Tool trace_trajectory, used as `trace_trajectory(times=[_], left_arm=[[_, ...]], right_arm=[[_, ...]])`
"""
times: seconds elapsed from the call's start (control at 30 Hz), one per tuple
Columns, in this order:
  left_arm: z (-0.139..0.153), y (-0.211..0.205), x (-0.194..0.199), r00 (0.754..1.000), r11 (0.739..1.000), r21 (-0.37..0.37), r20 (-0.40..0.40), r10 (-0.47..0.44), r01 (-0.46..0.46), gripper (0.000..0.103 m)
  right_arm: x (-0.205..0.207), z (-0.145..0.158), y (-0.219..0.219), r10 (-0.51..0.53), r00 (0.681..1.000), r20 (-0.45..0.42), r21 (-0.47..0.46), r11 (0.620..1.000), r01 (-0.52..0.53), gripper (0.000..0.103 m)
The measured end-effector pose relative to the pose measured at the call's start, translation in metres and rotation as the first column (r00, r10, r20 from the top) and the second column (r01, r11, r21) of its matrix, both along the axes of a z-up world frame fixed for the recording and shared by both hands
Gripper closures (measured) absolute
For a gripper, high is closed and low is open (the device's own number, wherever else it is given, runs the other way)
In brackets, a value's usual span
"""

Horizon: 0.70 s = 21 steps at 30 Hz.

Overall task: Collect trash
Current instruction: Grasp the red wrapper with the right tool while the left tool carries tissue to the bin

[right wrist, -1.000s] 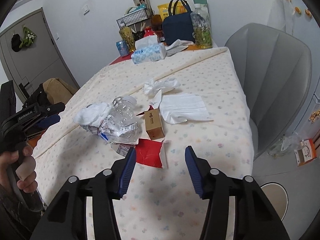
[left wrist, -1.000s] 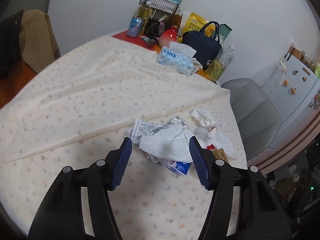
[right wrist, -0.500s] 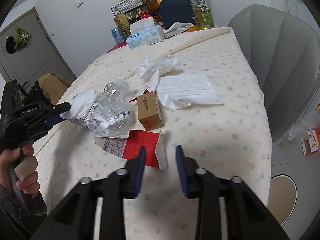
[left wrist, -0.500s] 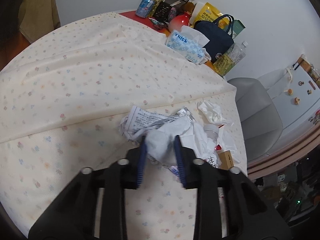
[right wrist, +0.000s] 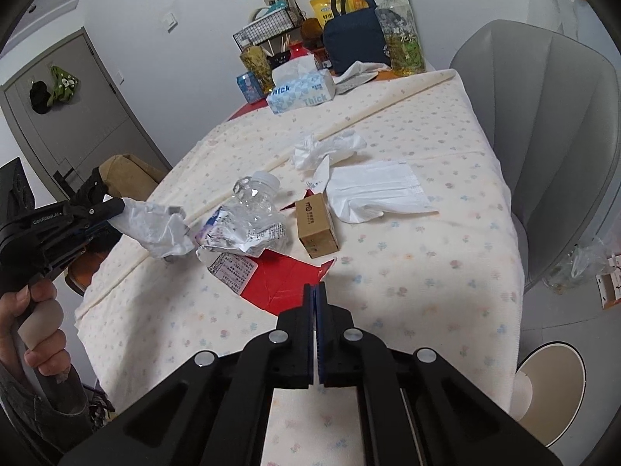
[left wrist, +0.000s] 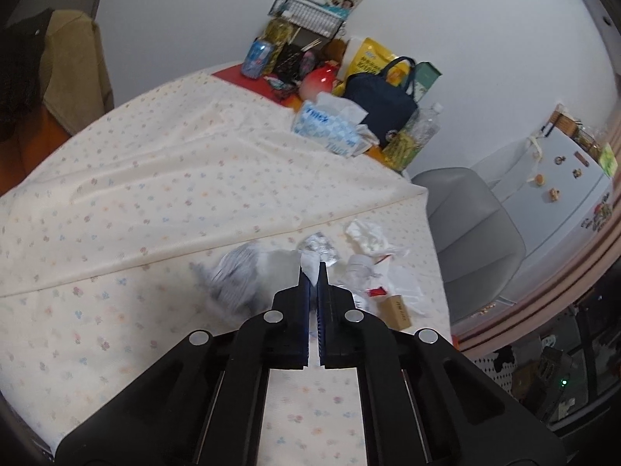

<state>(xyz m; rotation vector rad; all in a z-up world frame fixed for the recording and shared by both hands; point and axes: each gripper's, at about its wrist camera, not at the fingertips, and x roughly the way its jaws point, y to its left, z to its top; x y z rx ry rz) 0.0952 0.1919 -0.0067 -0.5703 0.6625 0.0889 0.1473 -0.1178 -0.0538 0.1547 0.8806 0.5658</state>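
A trash pile lies on the flowered tablecloth (right wrist: 427, 264): a crushed clear bottle (right wrist: 256, 202), a printed wrapper (right wrist: 229, 268), a small cardboard box (right wrist: 316, 225), a flat white tissue (right wrist: 372, 190) and a crumpled tissue (right wrist: 326, 147). My left gripper (left wrist: 313, 268) is shut on a crumpled white paper (right wrist: 155, 229). In the right wrist view the paper hangs from it, raised off the pile's left side. My right gripper (right wrist: 315, 285) is shut, its tips meeting on the torn near edge of the red wrapper (right wrist: 279, 275).
A tissue box (right wrist: 300, 91), a navy bag (right wrist: 353, 42), bottles and a wire basket crowd the table's far end. A grey chair (right wrist: 551, 136) stands at the right edge, with a pale round container (right wrist: 551, 384) on the floor beside it. A person's hand (right wrist: 39, 326) holds the left gripper.
Both grippers went from open to shut. The left one closed on the white paper and drew it up off the pile. The right one closed at the red wrapper's edge.
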Motion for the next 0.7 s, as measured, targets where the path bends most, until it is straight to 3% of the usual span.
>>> trace_trajectory(times=[0.37, 0.7], left_arm=[[0.043, -0.073, -0.003, 0.984, 0.988, 0.040, 0.095, -0.154, 0.151, 0.099], [0.044, -0.159, 0.024, 0.943, 0.948, 0.046, 0.090, -0.319, 0.316, 0.099]], right_arm=[[-0.025, 0.029, -0.056, -0.101, 0.993, 0.067, 0.008, 0.995, 0.101, 0.101], [-0.035, 0.037, -0.137, -0.242, 0.967, 0.084, 0.009, 0.970, 0.242, 0.101]])
